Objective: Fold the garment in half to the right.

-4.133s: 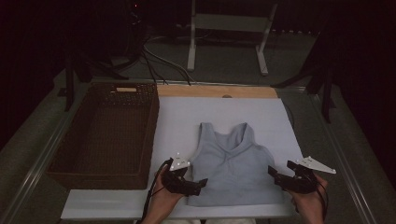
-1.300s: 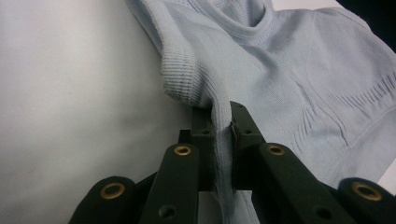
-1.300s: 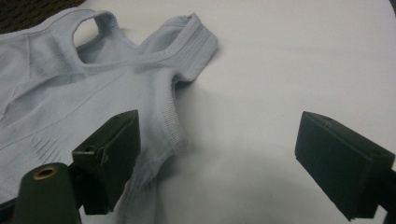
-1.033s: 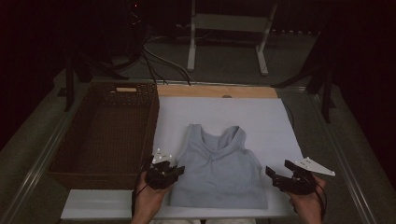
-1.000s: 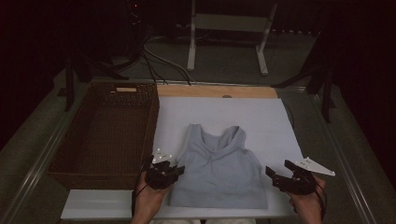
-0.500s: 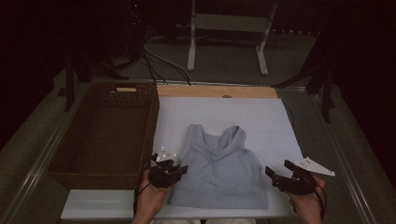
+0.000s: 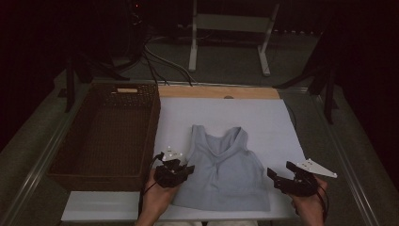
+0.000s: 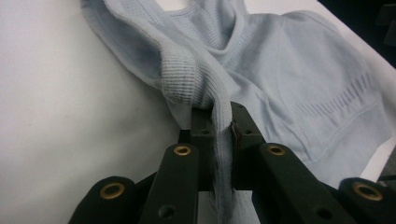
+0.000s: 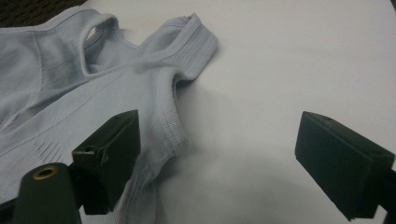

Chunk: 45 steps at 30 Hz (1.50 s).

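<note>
A light blue sleeveless top (image 7: 226, 169) lies flat on the white sheet (image 7: 263, 122), neckline away from me. My left gripper (image 7: 187, 169) is at the top's left side and is shut on a fold of its ribbed edge. In the left gripper view the cloth (image 8: 280, 70) is pinched between the jaws of the left gripper (image 8: 223, 116). My right gripper (image 7: 281, 170) stands open just off the top's lower right corner. In the right gripper view the top's hem (image 9: 70, 93) lies by one jaw of the right gripper (image 9: 219, 140), with bare sheet between the jaws.
A dark woven basket (image 7: 101, 181) stands left of the sheet, close to my left hand. A wooden strip (image 7: 216, 92) borders the sheet's far edge. Beyond the table stand a metal frame (image 7: 226, 28) and cables on the floor.
Since four seconds ago the top has been drawn left toward the basket by my left gripper. In the last second that gripper edged slightly away from me. The right gripper stayed put.
</note>
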### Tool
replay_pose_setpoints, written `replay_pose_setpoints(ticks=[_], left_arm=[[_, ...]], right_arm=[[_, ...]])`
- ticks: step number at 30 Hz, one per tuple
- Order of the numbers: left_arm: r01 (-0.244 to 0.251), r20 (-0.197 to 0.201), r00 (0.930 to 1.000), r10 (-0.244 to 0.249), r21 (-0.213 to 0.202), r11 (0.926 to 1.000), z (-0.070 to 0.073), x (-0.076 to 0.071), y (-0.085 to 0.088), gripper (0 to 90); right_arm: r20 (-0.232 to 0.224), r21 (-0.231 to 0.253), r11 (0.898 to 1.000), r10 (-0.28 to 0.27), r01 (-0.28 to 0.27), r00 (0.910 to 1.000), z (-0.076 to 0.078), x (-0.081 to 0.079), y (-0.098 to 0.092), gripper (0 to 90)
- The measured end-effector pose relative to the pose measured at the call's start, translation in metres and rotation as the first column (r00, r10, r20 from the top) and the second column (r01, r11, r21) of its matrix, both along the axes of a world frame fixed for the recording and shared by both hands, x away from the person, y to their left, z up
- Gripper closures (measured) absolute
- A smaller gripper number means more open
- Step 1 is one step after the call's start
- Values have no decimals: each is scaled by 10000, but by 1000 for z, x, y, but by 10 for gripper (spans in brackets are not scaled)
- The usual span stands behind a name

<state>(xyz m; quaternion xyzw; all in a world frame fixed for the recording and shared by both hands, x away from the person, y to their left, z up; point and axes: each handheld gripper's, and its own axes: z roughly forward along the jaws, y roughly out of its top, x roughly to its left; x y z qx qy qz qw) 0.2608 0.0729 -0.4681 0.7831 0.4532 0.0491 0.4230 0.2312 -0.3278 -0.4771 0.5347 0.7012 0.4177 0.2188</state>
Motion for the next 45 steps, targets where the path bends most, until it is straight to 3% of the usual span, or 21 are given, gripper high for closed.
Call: replay_pose_setpoints(ticks=[19,45], left_arm=[[376,36,9993,-375,-738,9966,8,3,-19,847],[943,280,9954,-914,-1280,9873,17,4,-43,847]], right_arm=[[18,14,10000,21,-21,10000,0,0,0,145],[95,143,9999,55,-56,9999,1,-1,-1,146]])
